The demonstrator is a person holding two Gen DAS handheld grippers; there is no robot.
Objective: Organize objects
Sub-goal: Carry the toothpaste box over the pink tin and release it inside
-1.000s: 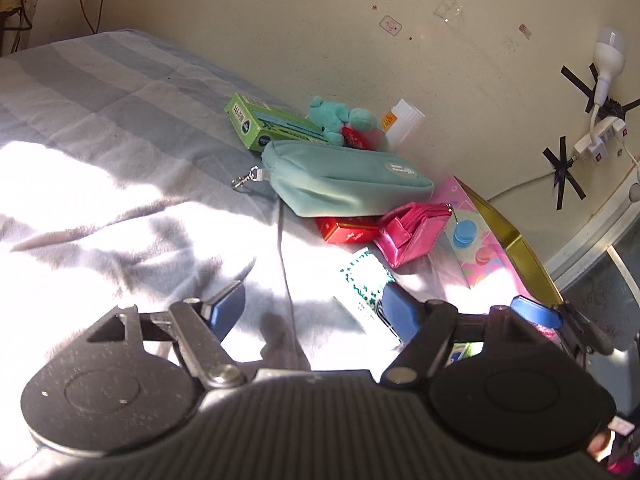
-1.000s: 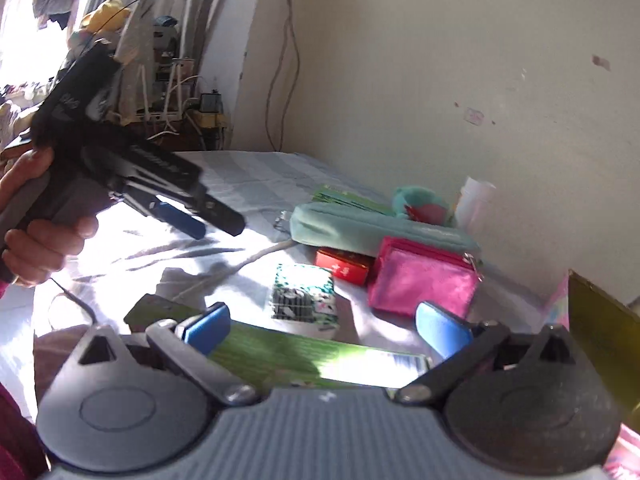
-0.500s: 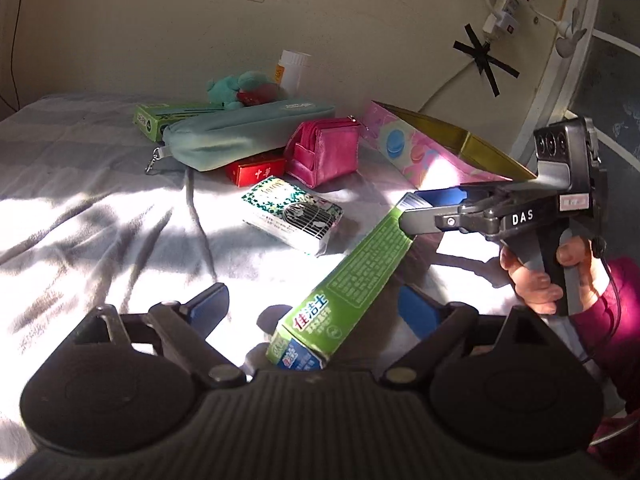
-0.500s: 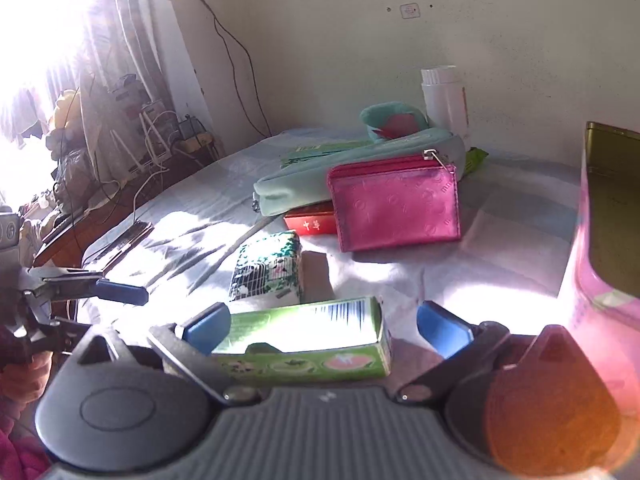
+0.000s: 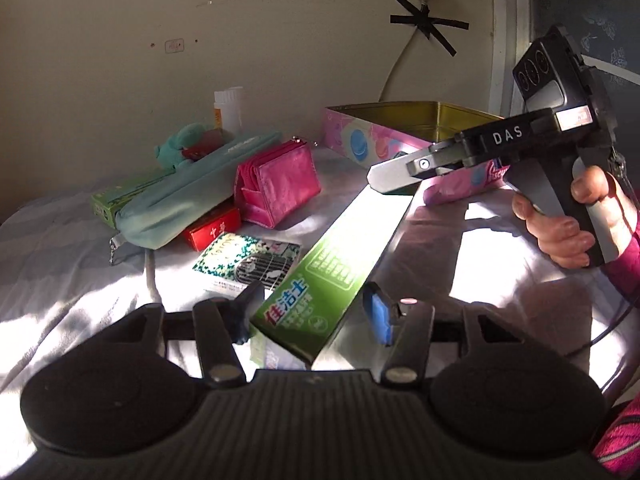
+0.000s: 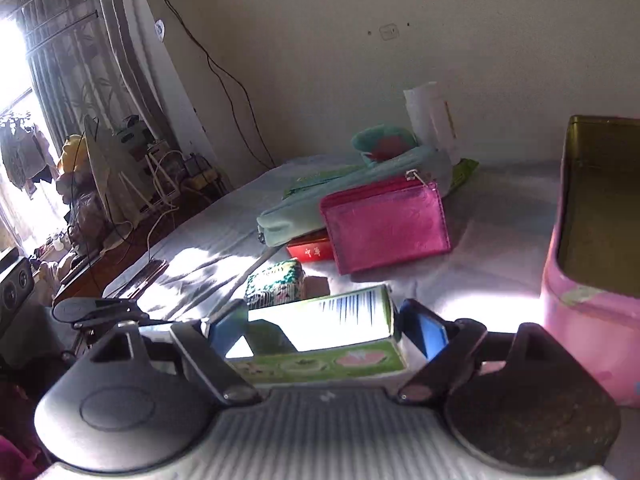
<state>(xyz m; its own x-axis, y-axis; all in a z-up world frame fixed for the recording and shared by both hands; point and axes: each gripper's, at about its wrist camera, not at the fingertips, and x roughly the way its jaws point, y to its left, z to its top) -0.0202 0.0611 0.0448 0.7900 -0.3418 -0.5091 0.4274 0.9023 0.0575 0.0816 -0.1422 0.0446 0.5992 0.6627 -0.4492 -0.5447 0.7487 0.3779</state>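
Note:
A long green toothpaste box lies on the bed sheet, one end between each gripper's fingers. My left gripper straddles the near end with its jaws close around it, a small gap on the right. My right gripper brackets the other end, blue pads close beside it. The right gripper also shows in the left wrist view, held by a hand. An open pink tin with a gold inside stands at the right.
By the wall lie a pink wallet, a teal pencil case, a red box, a patterned pack, a green box, a teal plush and a white bottle.
Both grippers have moved in around the green box's ends and their jaws have narrowed. The left view swung from the object pile toward the tin and the box.

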